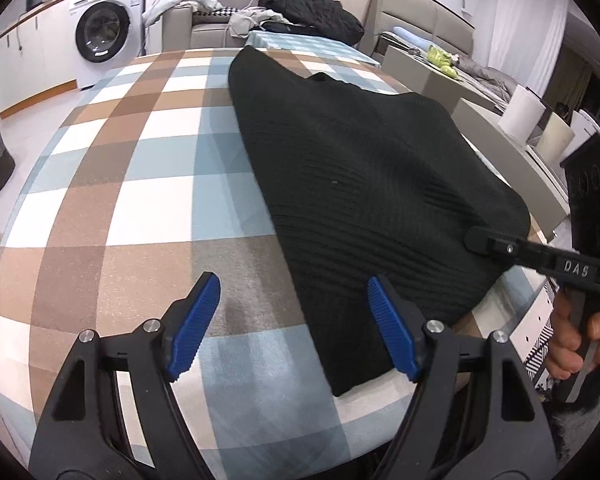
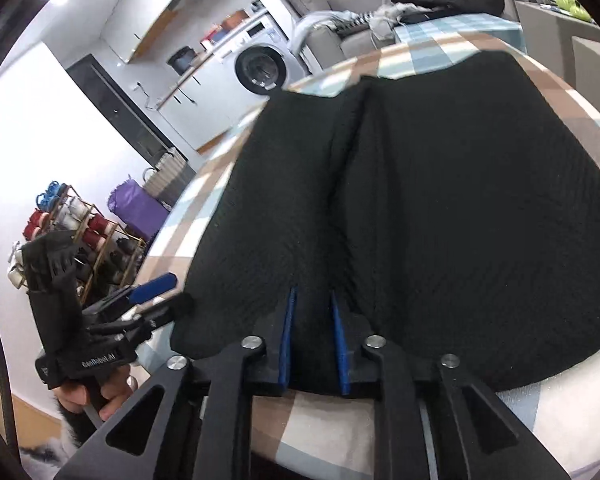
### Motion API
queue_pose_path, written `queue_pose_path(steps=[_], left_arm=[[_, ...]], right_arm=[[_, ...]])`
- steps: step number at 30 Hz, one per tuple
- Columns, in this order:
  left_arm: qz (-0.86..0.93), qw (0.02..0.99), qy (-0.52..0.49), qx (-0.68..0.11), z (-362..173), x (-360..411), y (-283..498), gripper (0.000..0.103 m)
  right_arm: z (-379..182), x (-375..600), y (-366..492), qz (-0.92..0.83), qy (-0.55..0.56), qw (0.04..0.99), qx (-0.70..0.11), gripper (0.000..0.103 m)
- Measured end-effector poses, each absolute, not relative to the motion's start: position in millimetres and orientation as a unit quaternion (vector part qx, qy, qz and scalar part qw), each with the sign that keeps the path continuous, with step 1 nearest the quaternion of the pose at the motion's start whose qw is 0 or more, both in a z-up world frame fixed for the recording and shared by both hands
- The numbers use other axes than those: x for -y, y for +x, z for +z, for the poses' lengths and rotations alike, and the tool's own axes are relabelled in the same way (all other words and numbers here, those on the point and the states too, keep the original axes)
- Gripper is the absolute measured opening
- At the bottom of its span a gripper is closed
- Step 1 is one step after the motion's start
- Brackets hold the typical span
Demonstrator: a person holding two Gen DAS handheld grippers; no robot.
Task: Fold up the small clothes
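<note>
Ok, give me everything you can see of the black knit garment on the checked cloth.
The black knit garment is dark, finely ribbed and matte, and looks thick and soft. It lies mostly flat on the checked tablecloth, running from the near edge toward the far side, with a lengthwise crease showing in the right wrist view. The right gripper has its near edge between narrow blue pads. The left gripper stands open at its near left corner, one pad over the fabric.

Some things are hard to see

The black garment (image 2: pixel 440 200) hides the right gripper (image 2: pixel 312 300) tips, so whether they pinch it is unclear. The far bed pile (image 1: pixel 308 12) looks too small to tell.
</note>
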State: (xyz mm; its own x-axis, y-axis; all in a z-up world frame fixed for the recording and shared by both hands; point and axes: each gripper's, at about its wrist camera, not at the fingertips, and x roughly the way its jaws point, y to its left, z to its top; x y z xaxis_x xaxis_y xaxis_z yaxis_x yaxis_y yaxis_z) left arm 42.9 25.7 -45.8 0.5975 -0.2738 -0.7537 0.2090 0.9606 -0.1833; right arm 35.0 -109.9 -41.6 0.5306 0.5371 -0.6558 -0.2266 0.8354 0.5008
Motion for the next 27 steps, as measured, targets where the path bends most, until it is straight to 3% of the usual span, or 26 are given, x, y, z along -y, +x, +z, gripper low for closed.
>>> queue_pose_path(steps=[9, 13, 24, 27], left_arm=[[-0.138, 0.890, -0.010, -0.435, -51.9, -15.7, 40.8, 0.074], [-0.150, 0.886, -0.037, -0.438, -51.6, -20.8, 43.9, 0.074], [-0.173, 0.867, -0.134, -0.448, -58.0, -24.7, 82.5, 0.074], [-0.183, 0.857, -0.171, -0.450, -59.7, -26.0, 94.9, 0.065]], right_arm=[[-43.2, 117.0, 29.6, 0.207, 0.175, 0.866, -0.421, 0.022], [-29.7, 130.4, 24.0, 0.191, 0.181, 0.881, -0.393, 0.042], [-48.2, 155.1, 33.7, 0.158, 0.229, 0.868, -0.410, 0.043], [-48.3, 154.2, 32.3, 0.167, 0.230, 0.866, -0.411, 0.043]])
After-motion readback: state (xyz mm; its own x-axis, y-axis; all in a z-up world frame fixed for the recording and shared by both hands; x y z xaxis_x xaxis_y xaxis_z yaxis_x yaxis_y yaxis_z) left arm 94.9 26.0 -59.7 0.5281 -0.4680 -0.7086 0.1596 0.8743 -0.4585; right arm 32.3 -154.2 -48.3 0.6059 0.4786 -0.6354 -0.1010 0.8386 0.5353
